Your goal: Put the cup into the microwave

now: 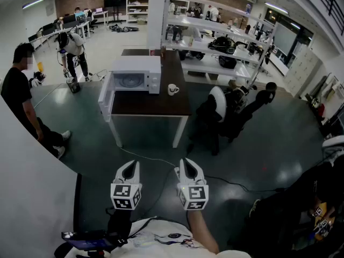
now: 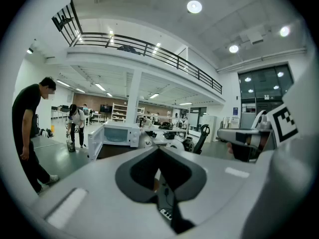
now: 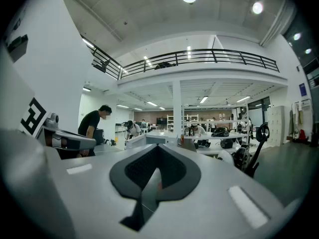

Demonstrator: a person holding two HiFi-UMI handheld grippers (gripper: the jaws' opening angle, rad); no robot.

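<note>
At the far left a person in a black shirt [image 1: 16, 87] stands on the floor. Further back a second person [image 1: 71, 47] bends over. Ahead of me stands a dark worktop [image 1: 153, 104] on white legs. On its left rear part sits the white microwave [image 1: 135, 75]. Its door [image 1: 105, 98] is swung wide open to the left, past the worktop's edge, and the chamber faces me. The white cup [image 1: 172, 89] stands upright on the worktop just to the right of the microwave, near it but not touching, outside the chamber. Right of the worktop are black office chairs [image 1: 226, 112], and behind them long white shelves [image 1: 215, 42] loaded with gear. A thin cable [image 1: 148, 157] runs across the floor from the worktop towards me. I hold both tools low in front of me, side by side, well apart from the worktop and pointing at it. My left tool [image 1: 129, 167] has its jaws together with nothing between them. My right tool [image 1: 186, 165] is likewise closed and empty.
</note>
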